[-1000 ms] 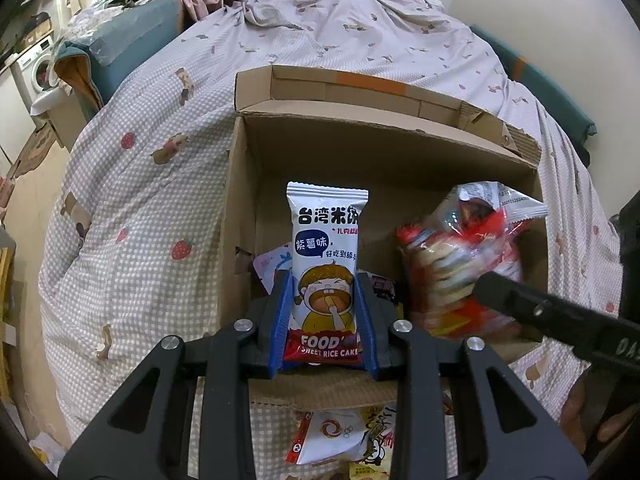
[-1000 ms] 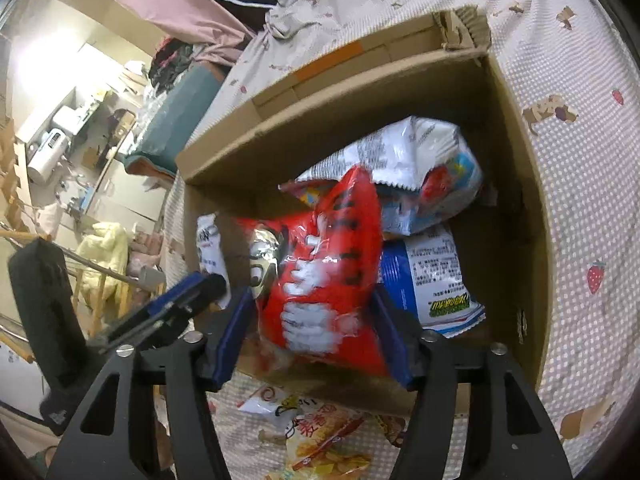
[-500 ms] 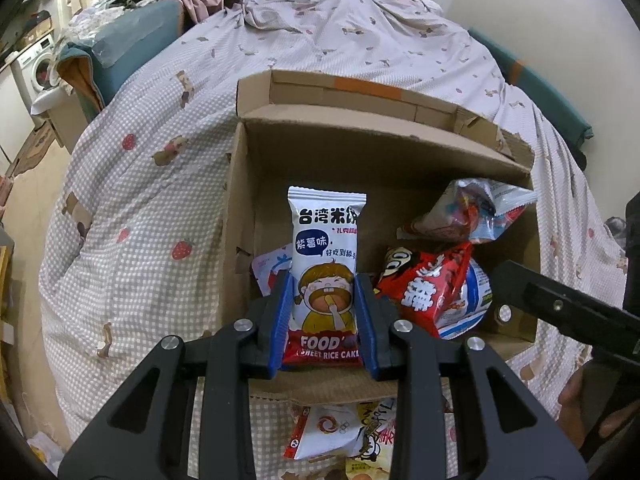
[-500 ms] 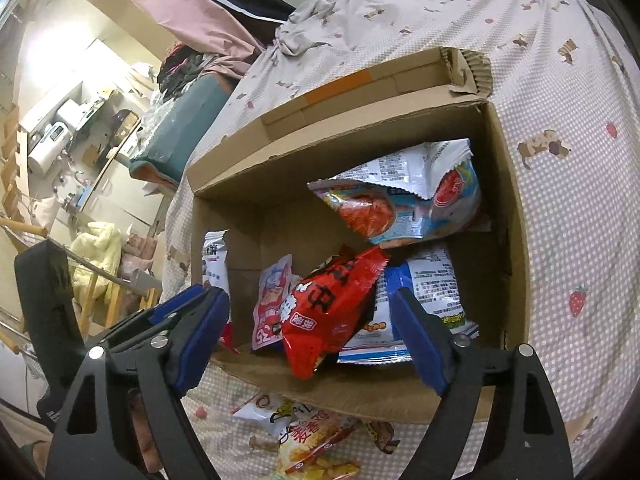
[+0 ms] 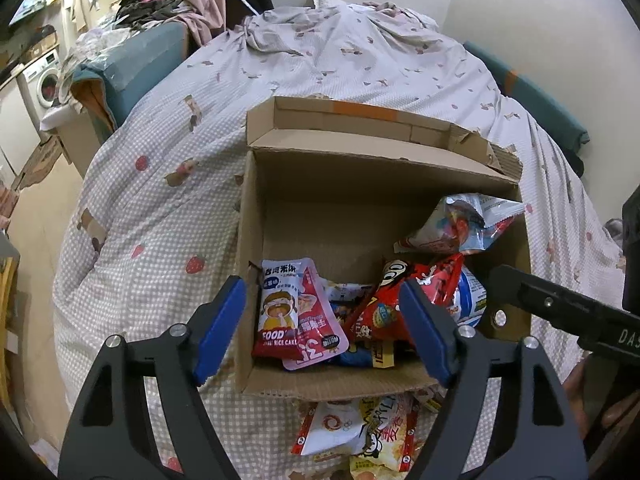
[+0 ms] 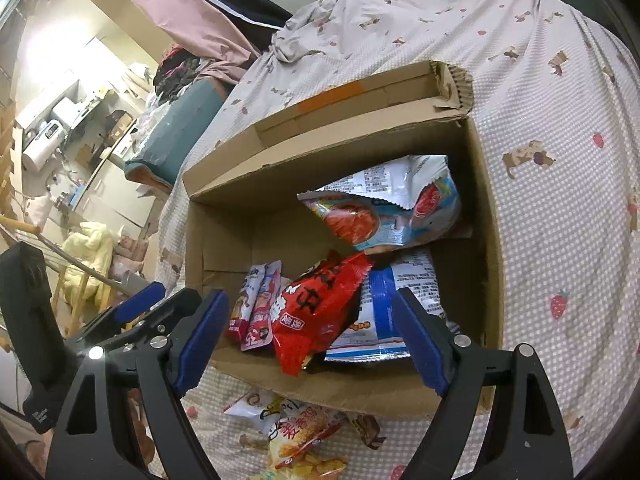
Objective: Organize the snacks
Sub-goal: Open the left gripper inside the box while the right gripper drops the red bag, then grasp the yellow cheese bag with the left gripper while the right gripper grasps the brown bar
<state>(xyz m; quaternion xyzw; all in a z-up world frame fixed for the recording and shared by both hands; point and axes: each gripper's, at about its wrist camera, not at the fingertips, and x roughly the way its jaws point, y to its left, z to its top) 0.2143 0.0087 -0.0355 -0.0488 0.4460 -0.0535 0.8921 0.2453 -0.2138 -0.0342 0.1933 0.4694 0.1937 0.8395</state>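
An open cardboard box [image 5: 360, 176] [image 6: 328, 140] sits on the bed. Inside it lie a white rice-cake packet [image 5: 280, 312], a pink pouch [image 5: 316, 328] [image 6: 260, 312], a red snack bag [image 5: 400, 300] [image 6: 316, 308], a blue-and-white bag [image 6: 384, 312] and a pale blue bag [image 5: 460, 224] [image 6: 384, 208]. My left gripper [image 5: 324, 328] is open and empty above the box's near edge. My right gripper [image 6: 312, 332] is open and empty above the same edge. The right gripper's arm shows at the right of the left wrist view [image 5: 560, 308].
More snack packets [image 5: 360, 432] [image 6: 296, 432] lie on the checked bedsheet [image 5: 160, 208] just in front of the box. A teal cushion [image 5: 132, 64] and piled clothes are at the far left. The bed's left edge drops to the floor.
My left gripper opened and let go of the rice-cake packet, which now lies in the box. My right gripper, open since half a second ago, stays above the dropped red bag.
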